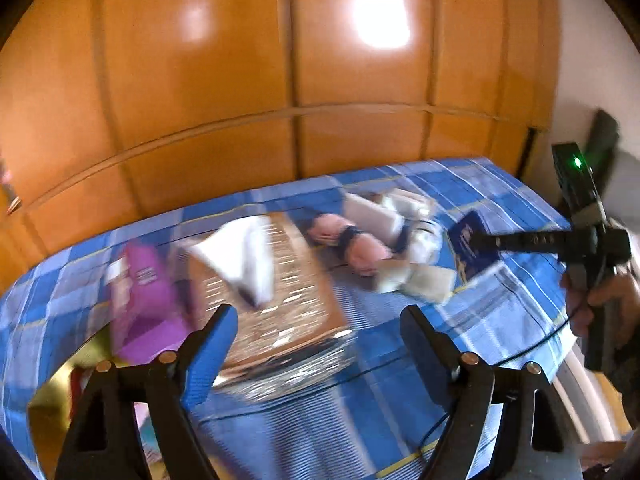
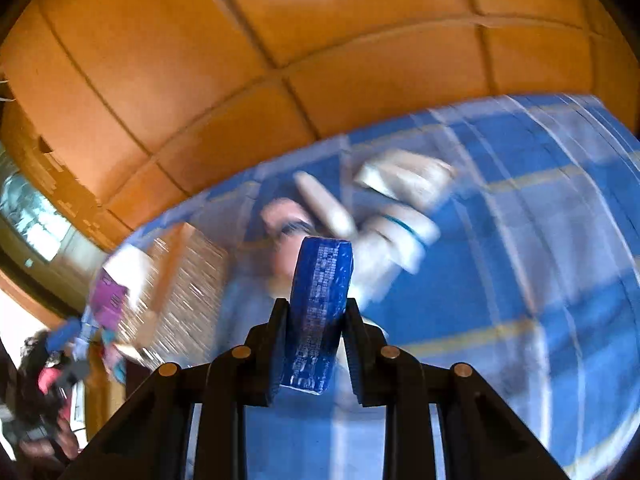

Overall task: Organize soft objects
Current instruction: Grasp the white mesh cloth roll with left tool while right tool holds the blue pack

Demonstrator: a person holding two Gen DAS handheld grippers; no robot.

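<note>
My right gripper (image 2: 316, 308) is shut on a dark blue soft pack (image 2: 318, 312) and holds it above the blue checked bedspread (image 2: 520, 280); the pack also shows in the left wrist view (image 1: 474, 246), at the right gripper's fingers. My left gripper (image 1: 318, 316) is open and empty above a woven basket (image 1: 280, 320). A white packet (image 1: 244, 258) and a purple pack (image 1: 140, 300) are at the basket. A pile of white and pink soft items (image 1: 384, 244) lies beyond it on the bed. Both views are blurred.
An orange wooden wardrobe (image 1: 280, 60) stands behind the bed. The bed's right edge (image 1: 560, 360) drops off near my right hand. A thin black cable (image 1: 520, 354) lies across the bedspread.
</note>
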